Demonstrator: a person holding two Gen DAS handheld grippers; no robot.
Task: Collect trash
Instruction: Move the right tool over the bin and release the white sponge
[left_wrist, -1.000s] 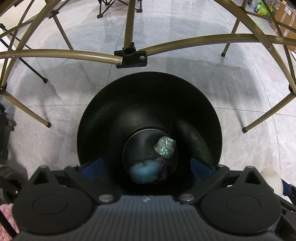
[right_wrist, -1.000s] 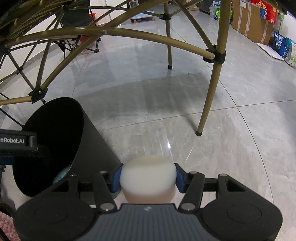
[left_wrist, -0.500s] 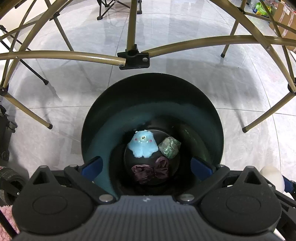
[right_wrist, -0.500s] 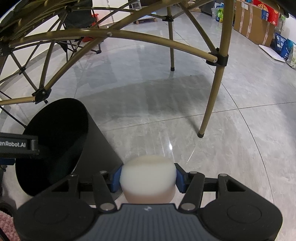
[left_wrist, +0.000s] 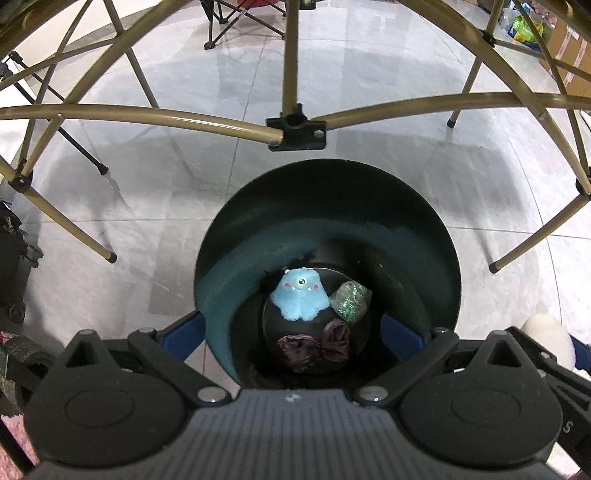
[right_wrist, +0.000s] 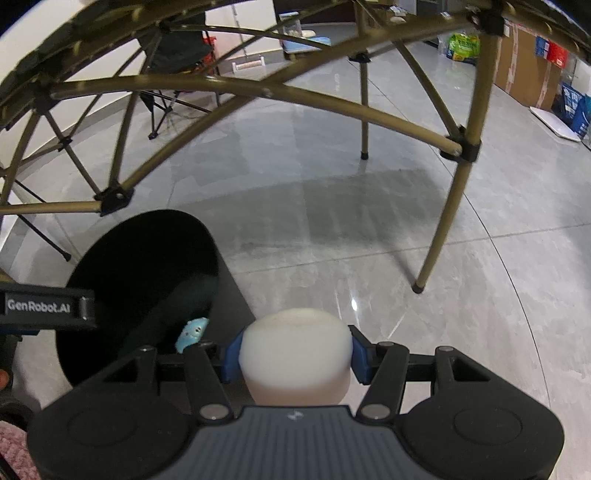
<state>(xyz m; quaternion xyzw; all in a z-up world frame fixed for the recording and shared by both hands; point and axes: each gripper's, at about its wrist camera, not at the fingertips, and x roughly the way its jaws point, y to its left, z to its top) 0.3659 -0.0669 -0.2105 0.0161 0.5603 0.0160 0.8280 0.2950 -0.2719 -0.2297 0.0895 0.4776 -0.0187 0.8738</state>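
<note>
Three pieces already lie at the bottom of the black bin (left_wrist: 328, 206): a blue plush toy (left_wrist: 300, 294), a green crumpled wrapper (left_wrist: 350, 299) and a dark purple scrap (left_wrist: 314, 346). Your left gripper (left_wrist: 291, 332) hangs spread and empty over the bin's mouth. Your right gripper (right_wrist: 294, 354) clamps a white foam piece (right_wrist: 295, 354) just beside the bin's rim; the gold tent poles (right_wrist: 465, 177) beyond the bin leave open floor for the last swing across.

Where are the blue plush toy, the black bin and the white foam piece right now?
blue plush toy (left_wrist: 300, 294), left wrist view, middle of its body.
black bin (left_wrist: 448, 266), left wrist view, right inner wall near the rim.
white foam piece (right_wrist: 295, 350), right wrist view, its rounded front between the fingers.
</note>
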